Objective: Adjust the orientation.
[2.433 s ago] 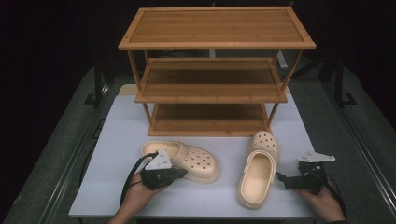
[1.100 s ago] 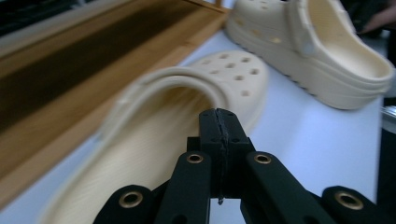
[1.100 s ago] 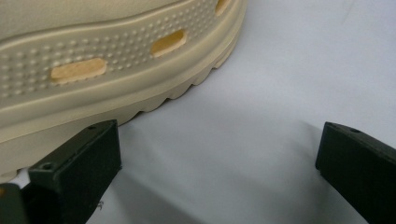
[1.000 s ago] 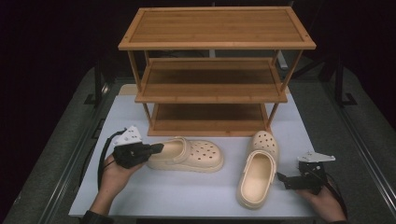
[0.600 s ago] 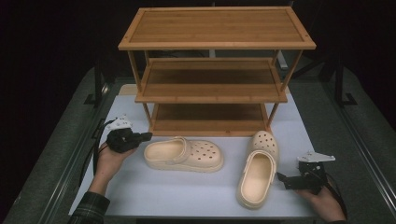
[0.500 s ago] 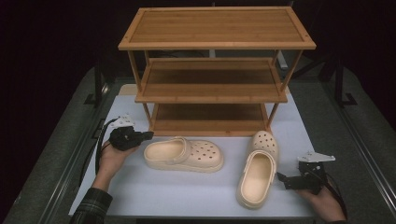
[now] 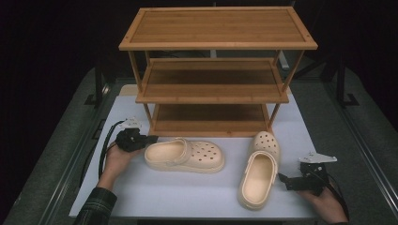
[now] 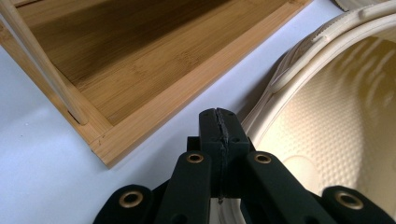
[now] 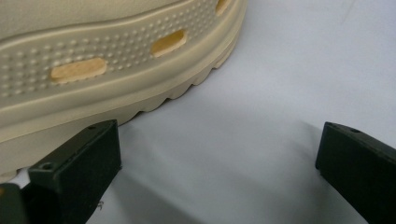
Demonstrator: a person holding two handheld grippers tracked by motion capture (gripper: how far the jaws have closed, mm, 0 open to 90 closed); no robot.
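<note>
L clog (image 7: 184, 155) lies on the white table (image 7: 187, 197), just near of the rack's (image 7: 210, 119) bottom shelf, long axis running left-right: heel opening at left, toe w/ holes at right. Left gripper (image 7: 149, 138) sits at the heel end, pointing right along that axis, so it's clearly the closer hand for this shoe. Its jaws are pressed fully together w/ nothing between them; in the left gripper view the closed tip (image 8: 219, 128) sits right at the outside of the heel rim (image 8: 289, 74), touching or nearly so, can't tell which.

R clog (image 7: 259, 171) lies near-to-far, toe toward the rack. Right gripper (image 7: 281, 178) is just right of its sole edge, jaws spread wide, holding nothing; left pad (image 9: 77, 163) is just beside the sole (image 9: 116, 88).
</note>
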